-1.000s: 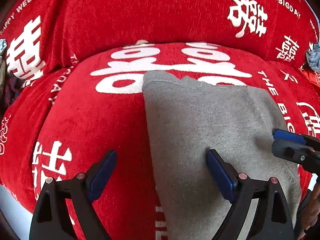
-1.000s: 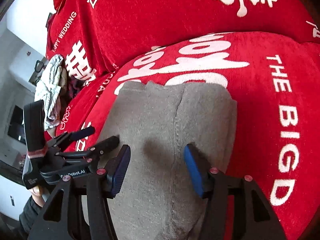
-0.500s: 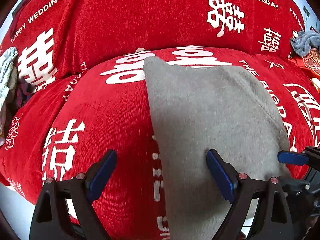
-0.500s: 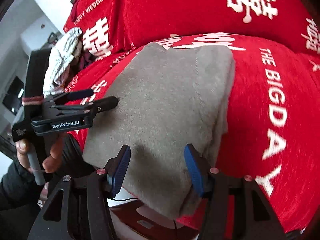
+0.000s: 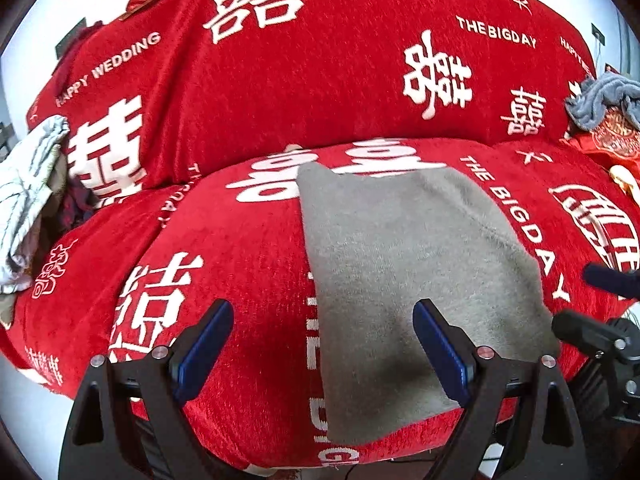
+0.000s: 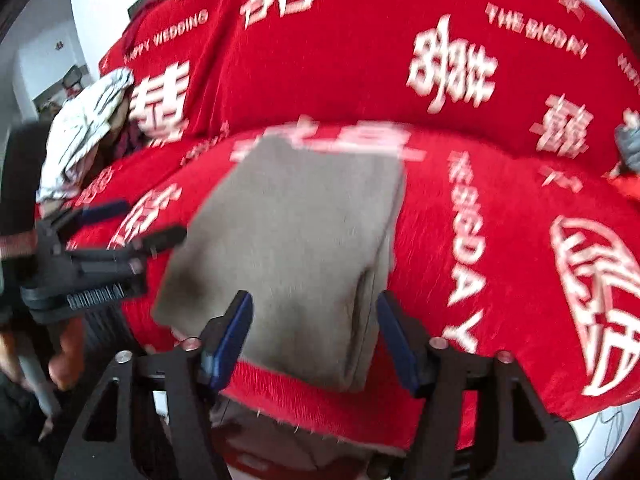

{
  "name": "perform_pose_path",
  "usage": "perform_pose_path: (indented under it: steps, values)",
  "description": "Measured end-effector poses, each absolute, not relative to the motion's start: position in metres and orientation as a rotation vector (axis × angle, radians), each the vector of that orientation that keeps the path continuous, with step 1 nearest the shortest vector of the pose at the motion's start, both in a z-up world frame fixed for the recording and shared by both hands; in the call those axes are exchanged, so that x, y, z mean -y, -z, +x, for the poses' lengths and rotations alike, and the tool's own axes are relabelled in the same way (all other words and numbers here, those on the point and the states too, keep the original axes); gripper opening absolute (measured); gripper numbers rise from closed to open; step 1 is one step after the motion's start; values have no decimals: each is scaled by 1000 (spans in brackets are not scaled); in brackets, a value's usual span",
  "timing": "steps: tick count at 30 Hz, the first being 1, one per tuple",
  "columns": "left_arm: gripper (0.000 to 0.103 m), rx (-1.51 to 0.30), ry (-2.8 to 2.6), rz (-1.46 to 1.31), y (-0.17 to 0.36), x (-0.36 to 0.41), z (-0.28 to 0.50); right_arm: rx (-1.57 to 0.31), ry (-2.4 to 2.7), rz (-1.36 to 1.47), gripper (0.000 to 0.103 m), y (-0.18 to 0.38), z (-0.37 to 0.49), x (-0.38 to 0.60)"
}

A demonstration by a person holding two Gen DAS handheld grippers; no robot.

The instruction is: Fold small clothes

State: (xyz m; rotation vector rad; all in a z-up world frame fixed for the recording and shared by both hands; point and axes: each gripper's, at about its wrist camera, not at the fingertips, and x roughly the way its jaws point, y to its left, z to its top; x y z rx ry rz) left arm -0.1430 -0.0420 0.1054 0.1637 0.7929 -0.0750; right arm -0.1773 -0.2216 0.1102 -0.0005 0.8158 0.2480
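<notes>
A folded grey garment (image 5: 408, 276) lies flat on the red sofa seat cushion (image 5: 224, 248); it also shows in the right wrist view (image 6: 296, 248). My left gripper (image 5: 320, 344) is open and empty, held back over the garment's near left edge without touching it. My right gripper (image 6: 312, 340) is open and empty, just in front of the garment's near edge. In the right wrist view the left gripper (image 6: 132, 220) shows at the left, open. In the left wrist view the right gripper (image 5: 588, 300) shows at the right edge.
The sofa wears a red cover with white wedding lettering (image 5: 496, 36). A striped white cloth (image 5: 28, 188) lies at the sofa's left end, and also shows in the right wrist view (image 6: 84, 128). A grey-blue cloth (image 5: 600, 100) lies at the right end. The cushion's front edge (image 6: 360, 416) is close below.
Both grippers have pulled back and up from the grey garment, so more of the sofa shows. The garment stays folded on the cushion.
</notes>
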Motion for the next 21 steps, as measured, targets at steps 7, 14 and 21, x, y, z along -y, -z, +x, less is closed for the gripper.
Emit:
perform_pose_path:
  steps: [7,14,21]
  values:
    - [92,-831,69,128,-103,42,-152,-823,-164,-19,76,-113,-184,206]
    - [92,-861,77,148,-94,47,-159,-855,-170,-7,76,-103,-185,198]
    - [92,-863,94,116,-94,42,-161,-865,-165,-5,76,-99,-185,198]
